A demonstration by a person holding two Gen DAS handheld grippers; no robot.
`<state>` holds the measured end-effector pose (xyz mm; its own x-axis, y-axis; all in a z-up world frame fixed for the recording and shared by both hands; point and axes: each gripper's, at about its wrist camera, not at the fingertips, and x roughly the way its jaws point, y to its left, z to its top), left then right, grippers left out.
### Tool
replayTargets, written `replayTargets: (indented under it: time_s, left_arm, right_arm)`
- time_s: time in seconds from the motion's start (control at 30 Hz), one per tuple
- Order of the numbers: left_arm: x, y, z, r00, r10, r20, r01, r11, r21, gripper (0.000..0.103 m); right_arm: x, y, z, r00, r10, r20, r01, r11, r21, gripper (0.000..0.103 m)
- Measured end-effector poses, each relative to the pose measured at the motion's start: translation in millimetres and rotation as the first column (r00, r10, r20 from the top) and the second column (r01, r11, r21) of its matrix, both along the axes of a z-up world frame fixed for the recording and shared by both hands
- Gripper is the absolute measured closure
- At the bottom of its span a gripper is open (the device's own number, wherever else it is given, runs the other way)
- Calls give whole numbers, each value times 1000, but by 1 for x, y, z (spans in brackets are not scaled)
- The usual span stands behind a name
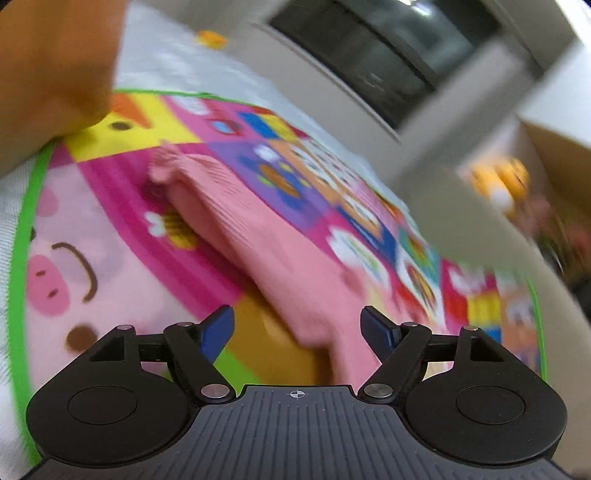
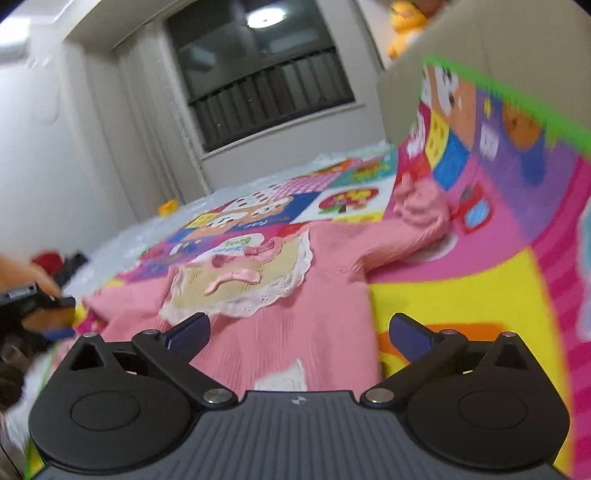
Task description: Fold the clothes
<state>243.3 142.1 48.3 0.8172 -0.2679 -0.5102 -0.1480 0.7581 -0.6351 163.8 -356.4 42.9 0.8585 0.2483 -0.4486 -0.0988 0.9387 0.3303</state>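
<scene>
A pink ribbed child's top (image 2: 303,317) lies spread on a colourful play mat (image 2: 491,258). It has a cream lace-edged bib (image 2: 243,284) with pink bows, and one sleeve (image 2: 421,210) reaches out to the right. My right gripper (image 2: 299,332) hovers open over the body of the top, nothing between its blue pads. In the left wrist view a pink sleeve (image 1: 258,218) runs diagonally across the mat (image 1: 110,236). My left gripper (image 1: 297,328) is open above its near end. The left gripper also shows at the left edge of the right wrist view, held by a hand (image 2: 22,273).
A window (image 2: 266,81) and white curtains sit behind the mat. A cardboard box (image 2: 480,44) stands at the mat's far right, with a yellow plush toy (image 2: 406,22) above it. Dark and red items (image 2: 59,262) lie at the left. A blurred arm (image 1: 55,66) fills the left wrist view's upper left.
</scene>
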Motion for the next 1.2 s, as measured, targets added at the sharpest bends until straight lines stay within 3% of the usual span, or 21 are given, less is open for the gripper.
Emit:
replayTargets:
  time_s: [0.07,0.2,0.33,0.4,0.43,0.47,0.57,0.67,0.77,0.8,0.83,0.9,0.97,1.0,1.03,1.1,1.2]
  left_arm:
    - [22,2,-8,998,54,-23,-55,998,-7,23]
    - [52,1,-21,991,128,-49,-125,990,58,23]
    - [77,2,-29,984,177,-31,-171,976,133,27]
    - [89,1,-28,983,182,-18,-176,967,186,53]
    - [94,2,-26,984,177,-13,-170,961,217,84]
    - [99,4,-23,985,172,-5,-165,955,247,96]
    - [96,6,-1,988,136,78,-155,924,350,96]
    - [78,-3,33,974,54,219,-159,851,501,95]
    - [78,-3,43,980,49,191,-147,825,546,85]
    - [79,-1,41,986,61,156,-137,825,548,82]
    - [77,0,38,990,70,122,-126,830,544,73]
    - [61,2,30,996,42,73,-72,872,484,59]
    - [29,-2,26,995,-83,54,58,929,365,42]
    - [11,-7,25,986,-154,58,128,938,321,38]
    - [-8,-15,25,972,-228,65,198,931,306,31]
    - [-47,-34,25,926,-369,77,323,884,339,28]
    - [-102,-64,21,858,-510,62,422,769,480,28]
  right_arm:
    - [13,1,-12,999,-11,-31,11,1000,26,0]
    - [38,3,-36,995,-29,-95,37,996,76,0]
    - [34,-5,-43,997,-35,-64,43,990,138,0]
    - [33,-5,-44,998,-38,-54,46,988,148,0]
    - [33,-4,-43,998,-39,-55,47,989,141,0]
    - [33,-2,-43,998,-41,-57,48,990,134,0]
    - [33,-1,-44,997,-44,-60,51,992,119,0]
    - [33,-3,-45,998,-46,-52,53,990,134,0]
    - [33,-3,-44,998,-47,-52,54,990,129,0]
    - [33,-2,-44,997,-48,-54,54,991,123,0]
    - [33,-1,-44,997,-48,-55,54,992,116,0]
    - [34,1,-44,997,-47,-58,53,993,102,0]
    - [35,1,-43,997,-45,-61,51,994,100,0]
    - [35,0,-44,997,-44,-61,50,993,103,0]
    - [35,0,-44,997,-42,-62,49,993,106,0]
    - [35,-2,-44,997,-40,-63,47,993,111,0]
    - [34,-2,-44,997,-40,-61,47,992,117,0]
